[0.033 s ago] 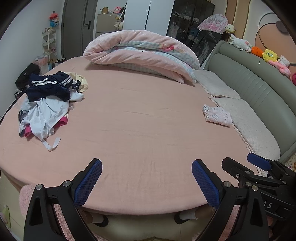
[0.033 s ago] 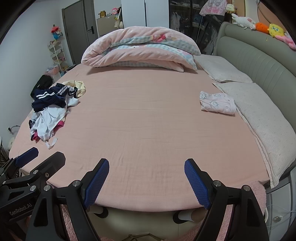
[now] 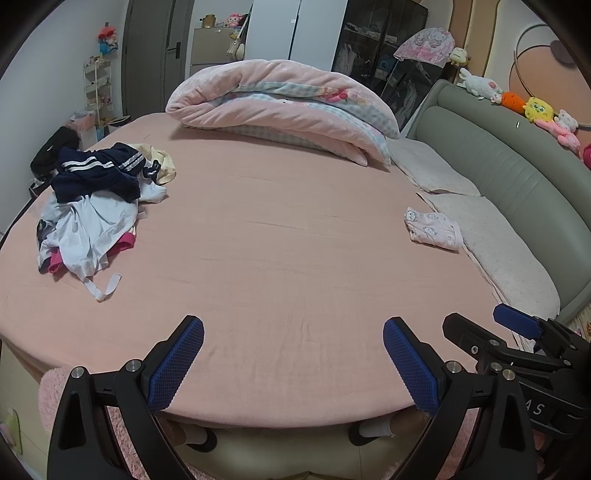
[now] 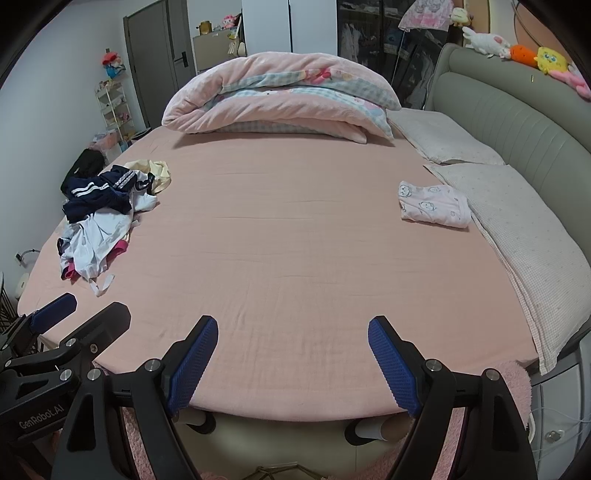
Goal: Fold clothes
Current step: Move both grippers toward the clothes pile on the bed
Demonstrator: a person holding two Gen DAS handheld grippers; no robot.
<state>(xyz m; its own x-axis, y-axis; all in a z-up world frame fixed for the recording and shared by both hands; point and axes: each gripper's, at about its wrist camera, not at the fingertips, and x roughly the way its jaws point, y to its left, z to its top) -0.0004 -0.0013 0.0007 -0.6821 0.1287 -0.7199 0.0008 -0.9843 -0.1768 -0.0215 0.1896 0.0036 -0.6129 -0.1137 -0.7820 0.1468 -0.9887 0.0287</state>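
Left gripper (image 3: pixel 293 363): jaws wide apart, holding nothing.
Right gripper (image 4: pixel 291 363): likewise.
Unfolded clothes pile (image 3: pixel 98 206): 10 o'clock, well apart.
Folded pink garment (image 4: pixel 434 205): 2 o'clock, touching pillow (image 4: pixel 517 236).
Rolled duvet (image 4: pixel 280 98): 12 o'clock, far.

A pink bed (image 3: pixel 280 258) with grey headboard (image 3: pixel 491 147) faces white wardrobes (image 3: pixel 295 33) and a grey door (image 4: pixel 147 62).

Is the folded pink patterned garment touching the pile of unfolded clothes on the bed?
Apart. The right wrist view shows the folded pink patterned garment by the pillows and the pile of unfolded clothes across the bed, bare pink sheet between.
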